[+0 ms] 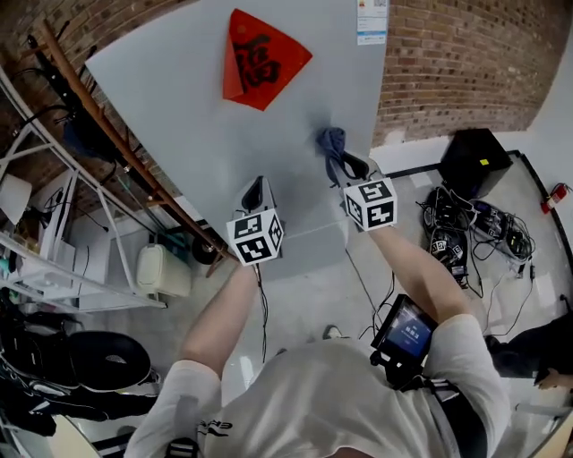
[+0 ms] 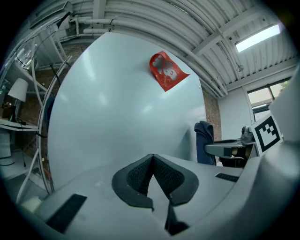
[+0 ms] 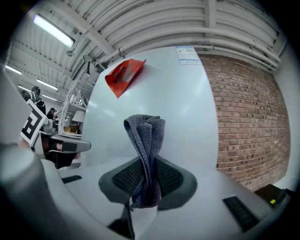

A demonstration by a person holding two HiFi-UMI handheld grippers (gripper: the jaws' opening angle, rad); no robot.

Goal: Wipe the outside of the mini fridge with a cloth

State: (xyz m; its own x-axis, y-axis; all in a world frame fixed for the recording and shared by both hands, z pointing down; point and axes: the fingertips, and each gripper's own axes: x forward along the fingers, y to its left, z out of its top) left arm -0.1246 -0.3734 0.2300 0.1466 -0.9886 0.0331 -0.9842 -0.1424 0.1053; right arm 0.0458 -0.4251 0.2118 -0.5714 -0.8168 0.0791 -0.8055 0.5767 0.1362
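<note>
The mini fridge (image 1: 197, 116) shows a pale grey-blue panel with a red diamond paper (image 1: 260, 58) stuck on it. My right gripper (image 1: 351, 170) is shut on a blue-grey cloth (image 1: 333, 148) near the panel's right edge. In the right gripper view the cloth (image 3: 146, 140) stands up bunched from the gripper (image 3: 149, 161) in front of the fridge (image 3: 187, 108). Whether it touches the panel I cannot tell. My left gripper (image 1: 255, 192) is held before the panel's lower middle. In its own view the gripper (image 2: 153, 157) is shut with nothing in it, and the fridge (image 2: 117, 117) and the cloth (image 2: 204, 140) lie beyond.
A brick wall (image 1: 457, 63) stands right of the fridge, with a black box (image 1: 474, 161) and tangled cables (image 1: 474, 224) on the floor. At the left are a white metal rack (image 1: 54, 224), a pale container (image 1: 161, 268) and a black seat (image 1: 98, 358). A label (image 1: 372, 20) sits on the panel's top right.
</note>
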